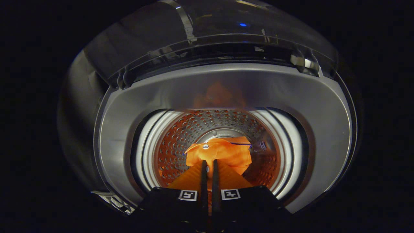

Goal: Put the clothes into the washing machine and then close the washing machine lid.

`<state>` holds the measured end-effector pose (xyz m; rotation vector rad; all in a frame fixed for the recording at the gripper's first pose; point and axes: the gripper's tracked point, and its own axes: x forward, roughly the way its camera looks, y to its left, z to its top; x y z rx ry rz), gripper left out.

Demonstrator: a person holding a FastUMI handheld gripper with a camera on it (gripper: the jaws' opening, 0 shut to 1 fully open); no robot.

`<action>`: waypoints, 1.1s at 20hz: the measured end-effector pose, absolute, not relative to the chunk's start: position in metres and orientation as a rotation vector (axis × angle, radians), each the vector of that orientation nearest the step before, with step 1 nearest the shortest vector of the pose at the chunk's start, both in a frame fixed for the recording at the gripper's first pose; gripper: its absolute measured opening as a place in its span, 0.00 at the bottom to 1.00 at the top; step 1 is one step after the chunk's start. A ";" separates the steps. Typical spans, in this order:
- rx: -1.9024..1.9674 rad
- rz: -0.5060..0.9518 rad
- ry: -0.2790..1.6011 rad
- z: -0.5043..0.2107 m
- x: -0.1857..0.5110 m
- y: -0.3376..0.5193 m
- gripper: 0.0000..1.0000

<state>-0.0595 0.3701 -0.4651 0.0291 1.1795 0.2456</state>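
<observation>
Gripper view: gripper (209, 166) points down into the open washing machine (323, 106), its fingers (203, 176) drawn nearly together with a fold of the orange garment (223, 153) pinched between them, so I read it as clamped on the cloth. Garment hangs from the fingers and spreads just ahead of them inside the perforated drum (181, 136), over the round hub at the drum's bottom; a small pale button or snap and a thin blue line show on the fabric. Whether the cloth already rests on the drum floor or hangs clear of it, I cannot tell. Transparent lid (207, 32) stands raised beyond the opening, hinged at the far rim, with an orange reflection on the grey top panel below it. Step in hand, by my judgement: the drop. To do it well, carry the garment deep enough that no part drapes over the white inner ring (147, 152), then part the fingers fully and lift straight up so the fabric does not snag and follow. Lid closing remains to be done. Surroundings: the machine's grey top is smooth and glossy; the room past it is dark, with one small blue light showing through the lid.
</observation>
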 end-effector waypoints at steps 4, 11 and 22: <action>-0.008 0.216 1.162 -0.459 -0.061 0.361 0.38; -0.029 0.229 1.134 -0.437 -0.070 0.364 0.99; -0.024 0.224 0.956 -0.321 -0.079 0.365 0.99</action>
